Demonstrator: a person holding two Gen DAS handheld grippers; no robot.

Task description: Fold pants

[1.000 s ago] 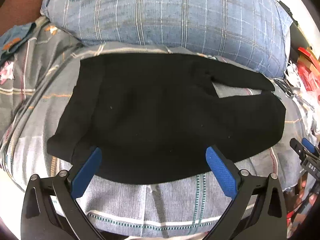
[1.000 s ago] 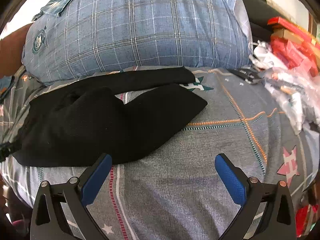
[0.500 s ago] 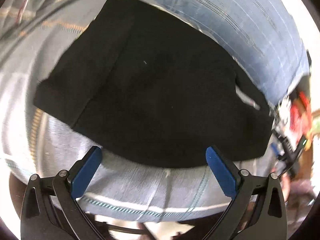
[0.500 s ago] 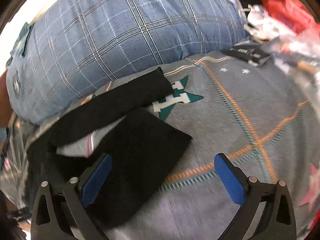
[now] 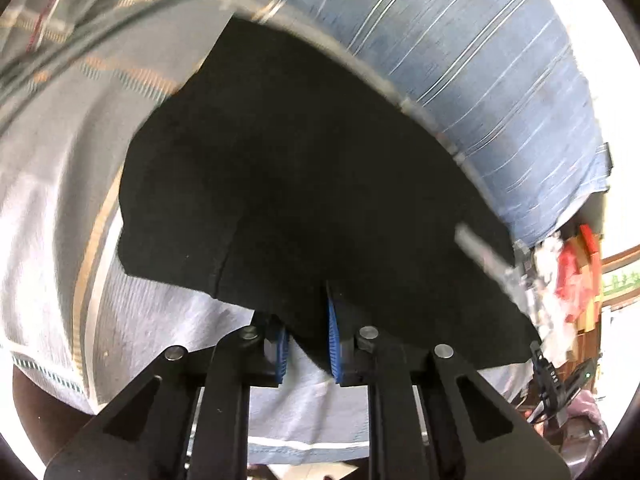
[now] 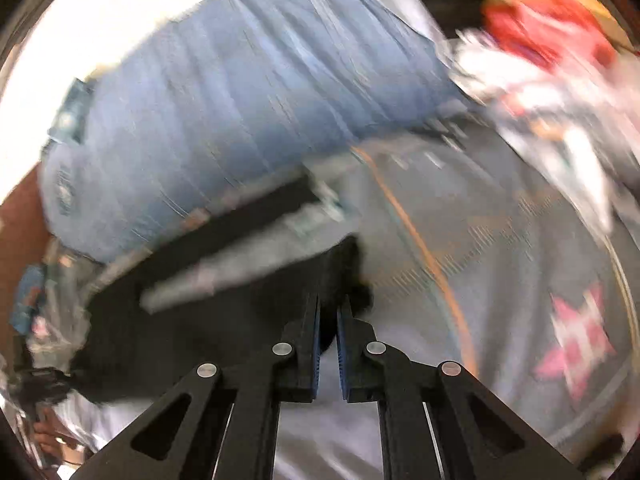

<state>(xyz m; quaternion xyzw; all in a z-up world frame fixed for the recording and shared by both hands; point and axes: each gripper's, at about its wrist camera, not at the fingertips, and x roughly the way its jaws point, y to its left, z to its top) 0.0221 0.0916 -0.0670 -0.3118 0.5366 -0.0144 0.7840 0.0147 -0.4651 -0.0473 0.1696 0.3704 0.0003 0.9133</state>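
Since both fisheye views are motion-blurred, only coarse relations are stated.
Left hand-held gripper (image 5: 307, 334): nearest item in its own view; blue pads drawn narrow on the near hem of the pants (image 5: 312, 184), pinching a fold of cloth so that this edge can be lifted.
Right hand-held gripper (image 6: 328, 320): pads nearly together, clamped on the end of the near leg, at the far-right end of the pants (image 6: 224, 312); the grip secures the opposite end for a two-point lift.
Pants: black, spread flat on the bed (image 5: 52, 208), with the legs running to the right of the waist portion.
Step in hand (judgement): first fold, both ends gripped.
Bed: grey patterned cover, bearing the pants and extending beyond them on all near sides.
Pillow (image 5: 472, 64): blue plaid, just behind the pants, touching their far edge.
Clutter (image 6: 532, 28): red and white, far right of the pants; too blurred to identify.
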